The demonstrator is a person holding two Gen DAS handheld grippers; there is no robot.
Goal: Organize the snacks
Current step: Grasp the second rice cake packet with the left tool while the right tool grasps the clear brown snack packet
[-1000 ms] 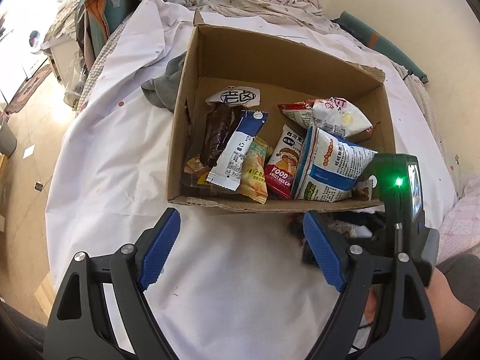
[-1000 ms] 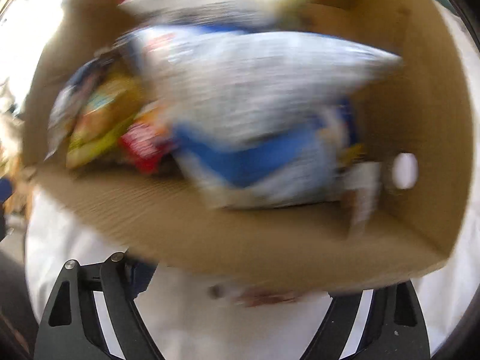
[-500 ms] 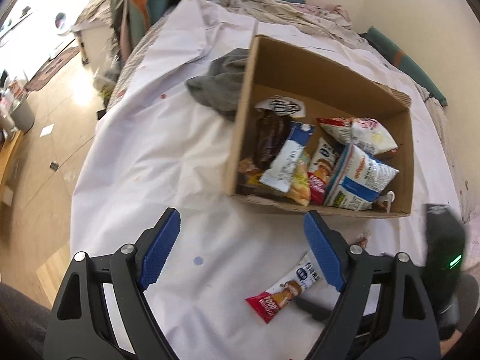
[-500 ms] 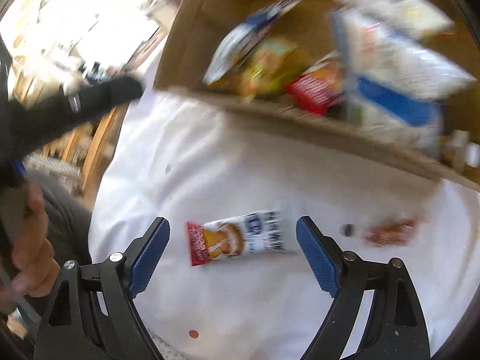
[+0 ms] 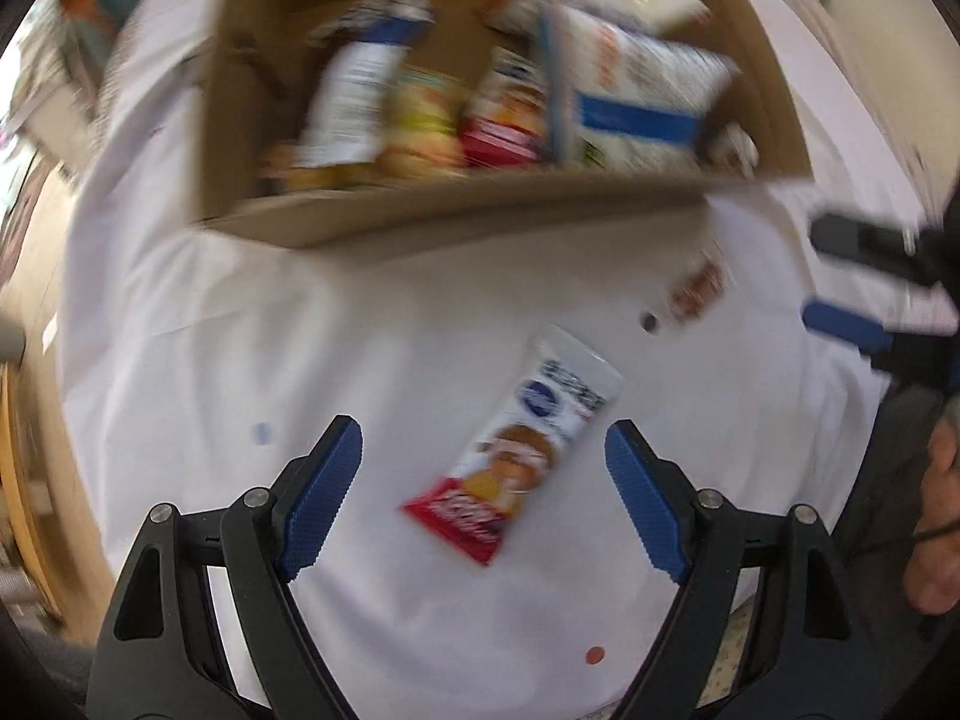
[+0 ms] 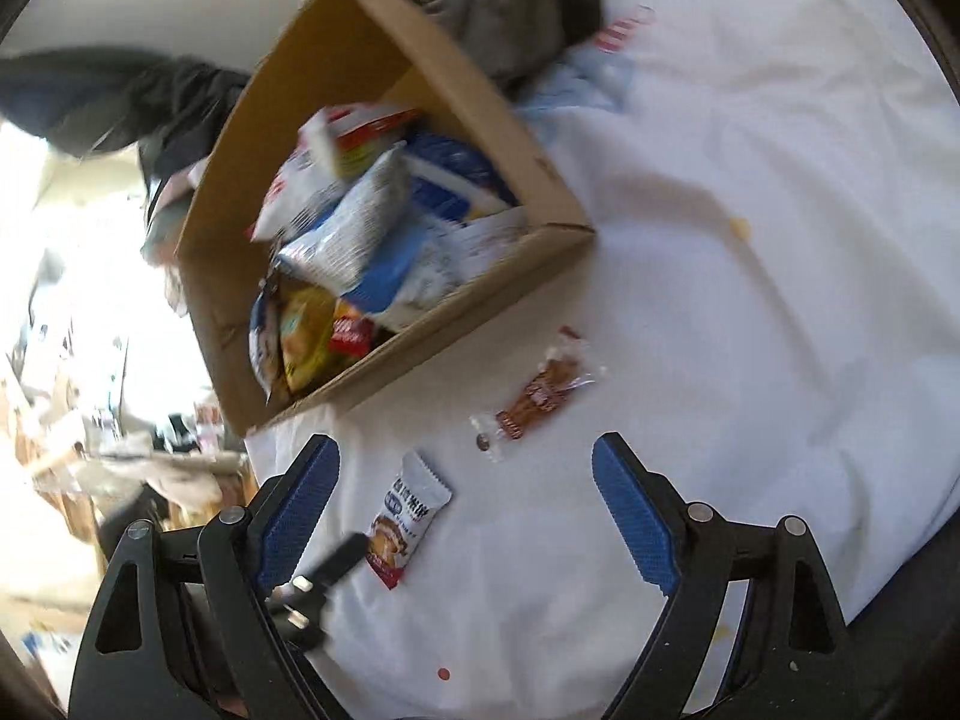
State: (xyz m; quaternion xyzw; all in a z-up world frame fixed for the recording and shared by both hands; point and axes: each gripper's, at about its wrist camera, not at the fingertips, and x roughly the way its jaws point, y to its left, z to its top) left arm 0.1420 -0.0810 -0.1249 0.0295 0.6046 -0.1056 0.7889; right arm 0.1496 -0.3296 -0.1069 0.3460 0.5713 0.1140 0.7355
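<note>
Cake packet point(image 5: 521, 451): loose on sheet; your left gripper point(image 5: 483, 483) wide, straddling it, probably to box it; right gripper point(image 6: 465, 507) wide, empty.

White sheet point(image 6: 750, 300) on bed, bright daylight left

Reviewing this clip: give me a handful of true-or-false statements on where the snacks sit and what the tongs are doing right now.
1. The red and white cake packet lies on the white sheet. True.
2. The left tongs clamp that packet. False: they are open above it.
3. The brown cardboard box is empty. False: it holds several snack bags.
4. A small clear-wrapped brown snack lies outside the box. True.
5. The right tongs hold a bag. False: open, empty.
</note>
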